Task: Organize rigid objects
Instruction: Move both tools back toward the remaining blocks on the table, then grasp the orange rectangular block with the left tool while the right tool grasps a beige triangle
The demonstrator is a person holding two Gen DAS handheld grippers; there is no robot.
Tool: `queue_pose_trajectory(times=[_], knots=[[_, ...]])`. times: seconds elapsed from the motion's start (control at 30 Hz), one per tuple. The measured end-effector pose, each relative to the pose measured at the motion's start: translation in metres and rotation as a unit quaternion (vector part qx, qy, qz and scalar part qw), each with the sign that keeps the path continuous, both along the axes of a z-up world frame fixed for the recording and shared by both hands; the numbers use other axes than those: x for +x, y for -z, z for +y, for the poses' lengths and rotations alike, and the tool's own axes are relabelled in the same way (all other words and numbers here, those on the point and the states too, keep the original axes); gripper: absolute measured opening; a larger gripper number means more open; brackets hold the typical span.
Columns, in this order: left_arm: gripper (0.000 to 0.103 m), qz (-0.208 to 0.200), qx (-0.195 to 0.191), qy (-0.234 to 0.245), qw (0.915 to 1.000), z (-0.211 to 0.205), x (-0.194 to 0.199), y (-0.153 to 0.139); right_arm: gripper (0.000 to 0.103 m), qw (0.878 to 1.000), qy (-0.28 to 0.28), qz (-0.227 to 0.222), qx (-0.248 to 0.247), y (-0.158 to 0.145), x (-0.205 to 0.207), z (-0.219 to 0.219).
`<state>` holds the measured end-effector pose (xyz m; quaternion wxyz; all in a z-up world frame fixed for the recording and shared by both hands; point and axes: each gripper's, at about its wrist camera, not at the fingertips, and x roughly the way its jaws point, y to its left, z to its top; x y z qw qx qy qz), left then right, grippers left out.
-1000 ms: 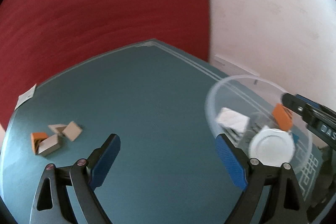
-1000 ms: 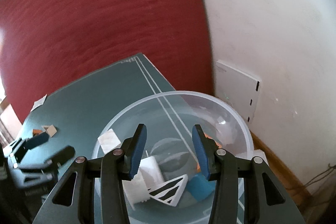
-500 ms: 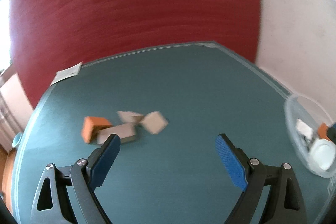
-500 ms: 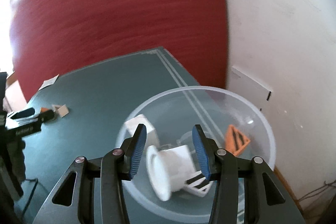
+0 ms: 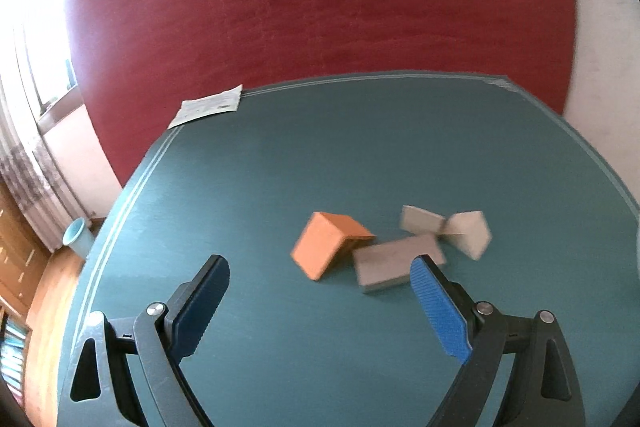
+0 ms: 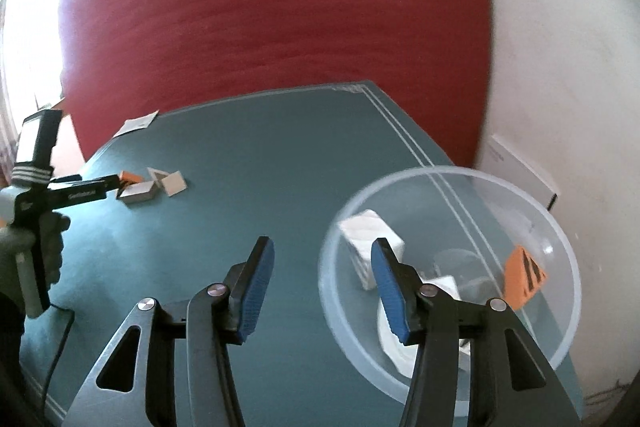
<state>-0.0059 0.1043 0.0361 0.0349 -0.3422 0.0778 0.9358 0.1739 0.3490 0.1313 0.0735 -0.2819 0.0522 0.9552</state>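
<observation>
Left gripper (image 5: 320, 303) gaped wide, nothing between its pads, aimed at an orange block (image 5: 326, 249) and grey block (image 5: 394, 263) touching just beyond. Best to centre on one block, then close. Right gripper (image 6: 322, 287) was opening, empty, beside the clear bowl (image 6: 560, 239).

Bare table (image 5: 320, 155) lies open around the clustered blocks (image 5: 394, 261); the clear bowl (image 6: 560, 239) blocks the right corner.

Left wrist view: along own fingers, tilted down, close over blocks (image 5: 362, 247). Right wrist view: farther back, beside bowl (image 6: 560, 239). Shared: blocks (image 6: 150, 185), table (image 5: 360, 155).
</observation>
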Motion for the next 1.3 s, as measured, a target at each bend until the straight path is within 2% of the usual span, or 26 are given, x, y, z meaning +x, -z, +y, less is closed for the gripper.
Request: queue_pose_trajectory(times=[0.3, 0.57, 0.73, 1.0, 1.13, 1.2, 1.27, 1.3], knots=[[0.094, -0.016, -0.011, -0.007, 0.9998, -0.010, -0.012, 0.009, 0.052, 0.999, -0.051, -0.009, 0.011, -0.005, -0.032, -0.028], [0.094, -0.028, -0.018, 0.009, 0.9994, -0.010, -0.028, 0.017, 0.052, 0.993, -0.105, -0.056, -0.021, 0.007, -0.079, -0.054], [0.093, -0.029, -0.019, 0.016, 0.9993, -0.014, -0.039, 0.018, 0.052, 0.990, -0.118, -0.078, -0.027, 0.011, -0.104, -0.073], [0.073, -0.072, 0.024, 0.015, 0.9970, -0.030, -0.054, 0.027, 0.052, 0.983, -0.142, -0.109, -0.040, 0.029, -0.146, -0.098], [0.052, -0.075, 0.045, 0.023, 0.9959, -0.033, -0.054, 0.026, 0.052, 0.981, -0.140, -0.120, -0.059, 0.038, -0.166, -0.105], [0.048, -0.074, 0.051, 0.027, 0.9956, -0.035, -0.052, 0.026, 0.052, 0.980, -0.141, -0.127, -0.066, 0.043, -0.179, -0.110], [0.036, -0.074, 0.064, 0.031, 0.9947, -0.039, -0.050, 0.025, 0.052, 0.980, -0.137, -0.126, -0.067, 0.046, -0.188, -0.114], [0.033, -0.075, 0.071, 0.031, 0.9941, -0.041, -0.048, 0.024, 0.052, 0.980, -0.137, -0.125, -0.066, 0.046, -0.192, -0.116]])
